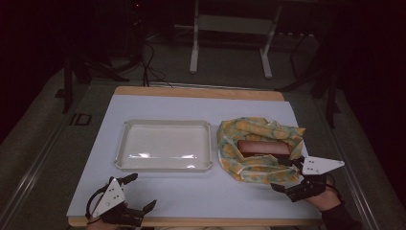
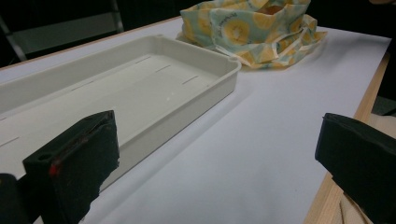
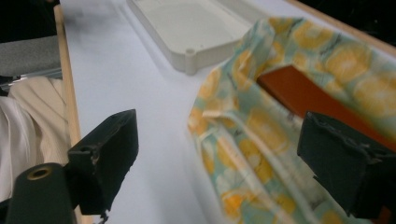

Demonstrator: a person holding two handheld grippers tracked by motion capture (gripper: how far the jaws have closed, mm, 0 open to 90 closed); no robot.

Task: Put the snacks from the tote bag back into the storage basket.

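One brown block-shaped item [image 1: 264, 147] is being catalogued as the object in hand, lying inside a crumpled yellow-and-green patterned cloth bag [image 1: 249, 165] on the right half of the white table mat [image 1: 201, 191]; in the right gripper view the same item [image 3: 303, 98] is being seen as an orange-brown slab framed by the bag's open mouth. The bag's near edge is being approached by the right gripper [image 1: 287, 173], whose jaws are standing wide apart with nothing pressed between them, one over the fabric and one over bare mat. A clean pick is judged as being best prepared by bringing the jaws down over the item's narrow width rather than its length, and by keeping loose fabric out from under the pads so that the cloth is not being lifted along with it. Just left of the bag, close beside it, an empty white tray [image 1: 122, 143] is being kept as the likely receiving place. At the near left corner of the mat the left gripper [image 1: 136, 194] is being held idle, its jaws likewise spread and empty, well apart from the bag. A wooden table edge [image 1: 201, 222] is bounding the mat on the person's side.
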